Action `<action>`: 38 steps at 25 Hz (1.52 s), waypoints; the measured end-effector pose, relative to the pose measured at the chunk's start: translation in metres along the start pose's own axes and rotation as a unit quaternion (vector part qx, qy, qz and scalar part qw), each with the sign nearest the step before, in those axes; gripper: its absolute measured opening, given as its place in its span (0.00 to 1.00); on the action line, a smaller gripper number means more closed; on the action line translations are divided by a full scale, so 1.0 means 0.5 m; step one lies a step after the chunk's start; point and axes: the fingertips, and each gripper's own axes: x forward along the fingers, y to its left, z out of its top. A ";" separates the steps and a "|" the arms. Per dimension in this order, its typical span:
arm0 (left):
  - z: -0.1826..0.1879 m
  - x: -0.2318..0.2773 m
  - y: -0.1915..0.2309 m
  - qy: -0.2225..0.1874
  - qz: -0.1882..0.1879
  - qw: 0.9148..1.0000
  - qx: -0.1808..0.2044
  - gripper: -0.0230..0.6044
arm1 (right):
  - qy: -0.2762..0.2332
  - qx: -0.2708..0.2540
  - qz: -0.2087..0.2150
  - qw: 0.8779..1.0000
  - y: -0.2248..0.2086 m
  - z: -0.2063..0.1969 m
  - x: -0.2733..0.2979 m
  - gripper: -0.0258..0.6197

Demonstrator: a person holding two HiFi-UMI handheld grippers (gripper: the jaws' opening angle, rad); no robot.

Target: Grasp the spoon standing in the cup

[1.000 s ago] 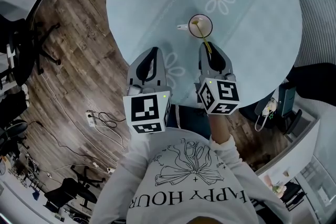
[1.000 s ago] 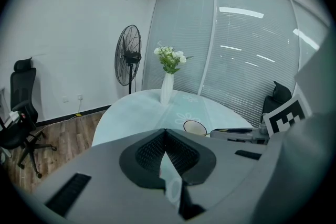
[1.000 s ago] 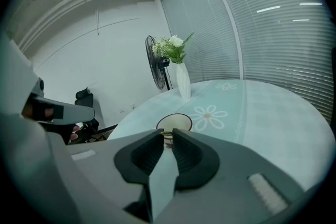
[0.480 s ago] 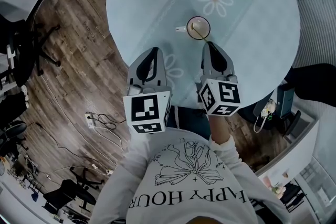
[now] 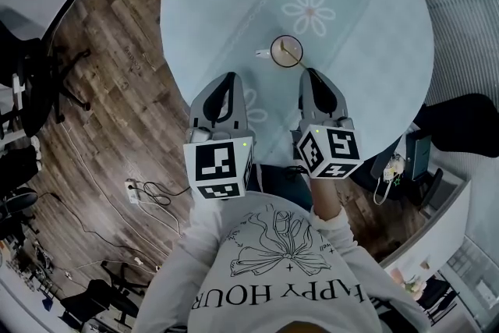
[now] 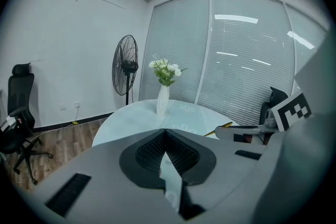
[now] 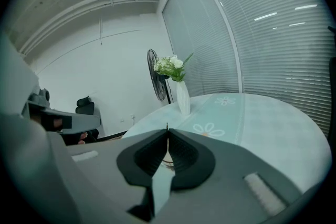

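Note:
A small cup [image 5: 282,51] stands on the round pale-blue table [image 5: 374,51], with a yellow-handled spoon [image 5: 295,59] leaning out of it toward me. My right gripper [image 5: 310,74] is shut on the top of that handle. In the right gripper view the handle's tip [image 7: 167,125] pokes up between the closed jaws of the right gripper [image 7: 167,131], and the cup is mostly hidden behind them. My left gripper [image 5: 228,77] hovers to the left of the cup, shut and holding nothing. The left gripper view shows the left gripper [image 6: 166,132] and the spoon [image 6: 227,126] off to the right.
A white vase of flowers [image 6: 163,100] stands at the table's far side. A floor fan [image 6: 126,68] and an office chair [image 6: 18,107] stand beyond the table by the wall. Cables and a power strip [image 5: 136,187] lie on the wooden floor to the left.
The right gripper's jaws have closed on the spoon handle. The spoon now leans further out of the cup toward the gripper. The left gripper has held still.

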 end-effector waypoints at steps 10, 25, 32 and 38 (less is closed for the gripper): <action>0.070 -0.043 -0.032 -0.044 -0.008 0.999 0.014 0.05 | -0.039 -0.008 0.010 0.999 0.020 0.078 -0.057 0.06; 0.161 -0.122 -0.060 -0.111 -0.010 0.993 0.027 0.05 | -0.099 -0.032 0.029 0.994 0.068 0.183 -0.123 0.06; 0.192 -0.157 -0.055 -0.137 -0.005 0.990 0.027 0.05 | -0.121 -0.042 0.040 0.991 0.096 0.215 -0.148 0.06; 0.214 -0.177 -0.053 -0.154 -0.001 0.988 0.031 0.05 | -0.138 -0.044 0.043 0.989 0.102 0.240 -0.161 0.06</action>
